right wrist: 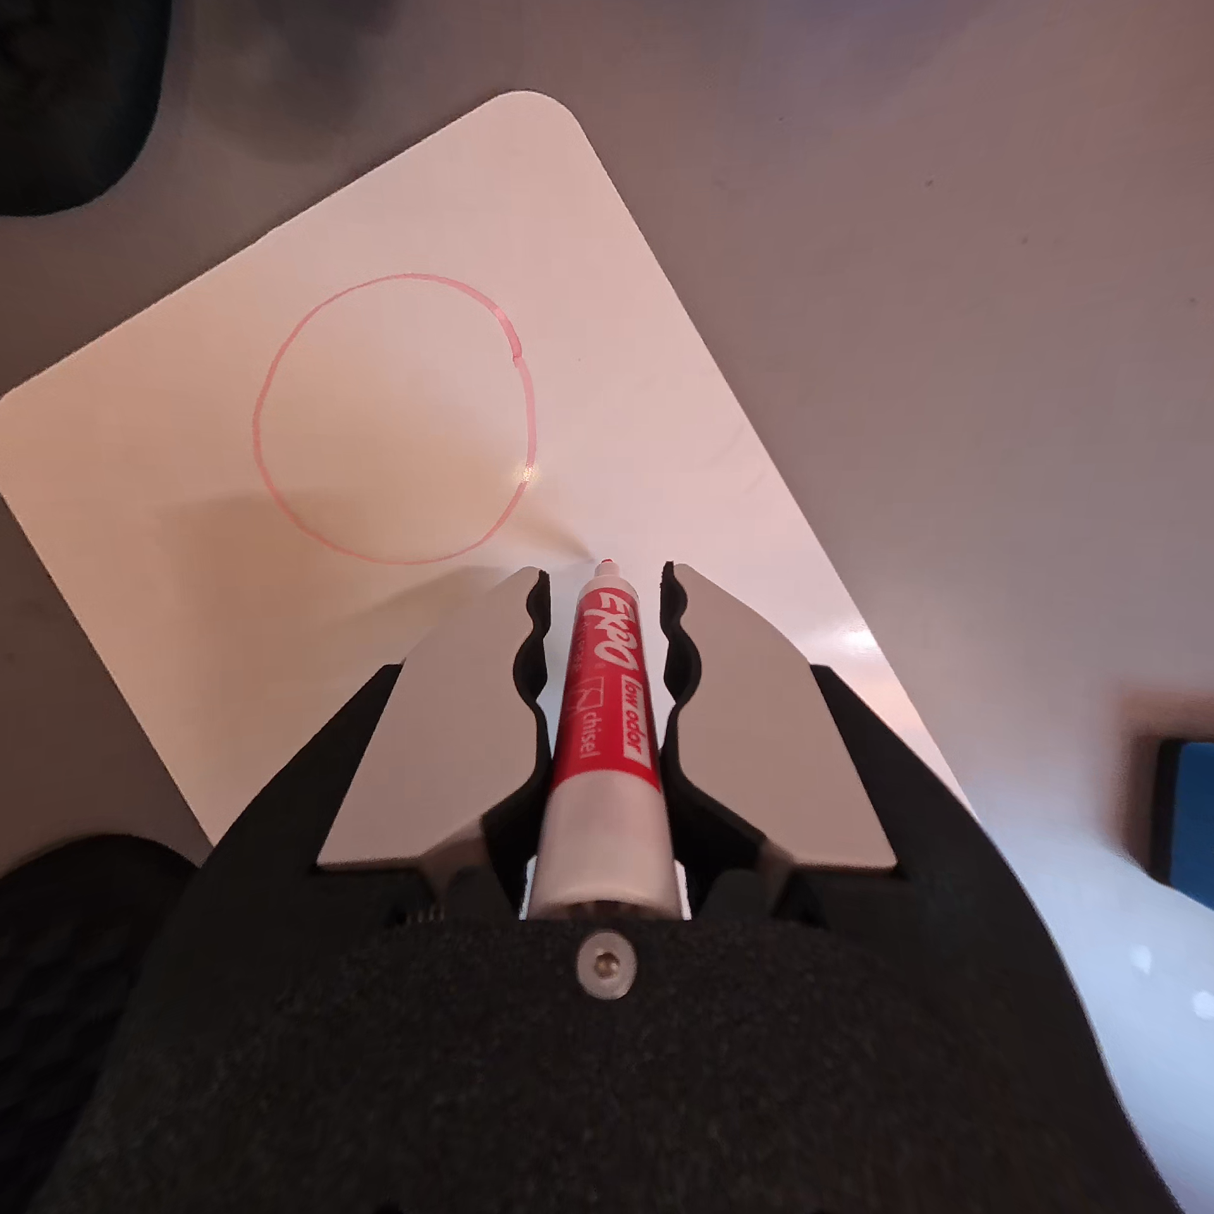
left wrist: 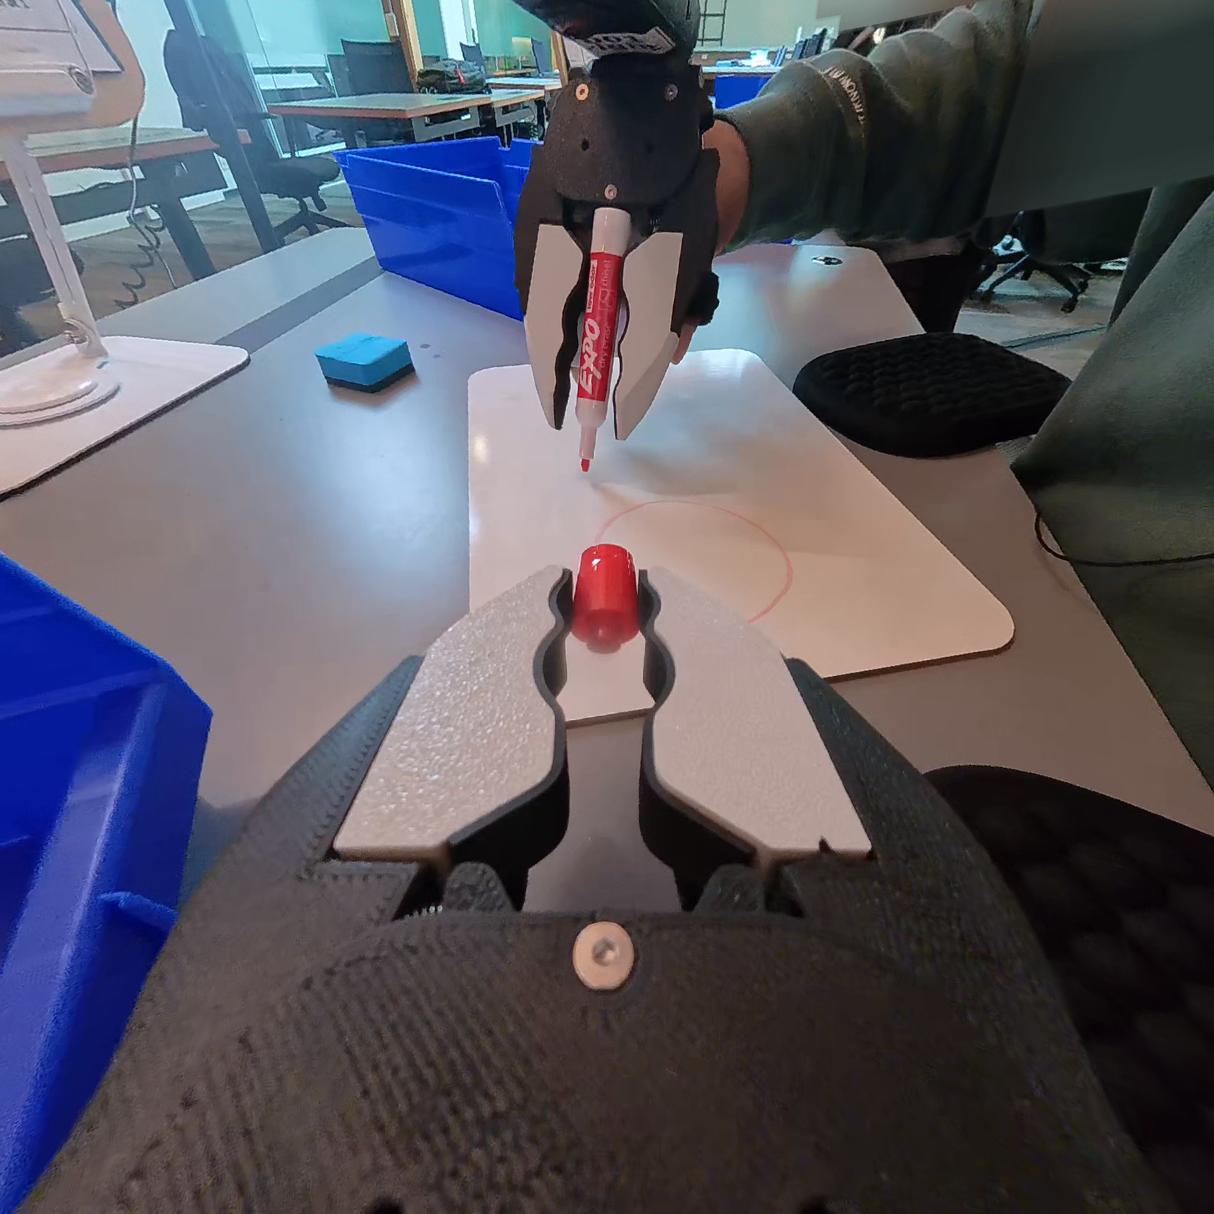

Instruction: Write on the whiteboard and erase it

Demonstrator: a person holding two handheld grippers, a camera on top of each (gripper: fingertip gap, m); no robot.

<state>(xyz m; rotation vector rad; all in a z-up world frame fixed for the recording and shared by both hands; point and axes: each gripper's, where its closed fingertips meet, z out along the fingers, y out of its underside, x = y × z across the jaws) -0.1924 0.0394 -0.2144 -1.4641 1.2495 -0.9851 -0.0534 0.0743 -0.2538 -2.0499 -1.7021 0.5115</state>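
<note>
Right hand-held gripper [right wrist: 604, 578] clenches the red-labelled white marker [right wrist: 601, 722] tip-down just off the white rounded whiteboard [right wrist: 624, 295] — left hand-held gripper [left wrist: 603, 591] grips its red plastic cap [left wrist: 604, 594], ready for recapping.

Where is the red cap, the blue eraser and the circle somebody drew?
red cap [left wrist: 604, 594]: left wrist view, on its shiny side.
blue eraser [left wrist: 363, 353]: left wrist view, on its blue top.
red circle [right wrist: 263, 460]: right wrist view, on the drawn line's left side.

White whiteboard [left wrist: 887, 591] flat on table, red circle [right wrist: 394, 420] drawn.
</note>
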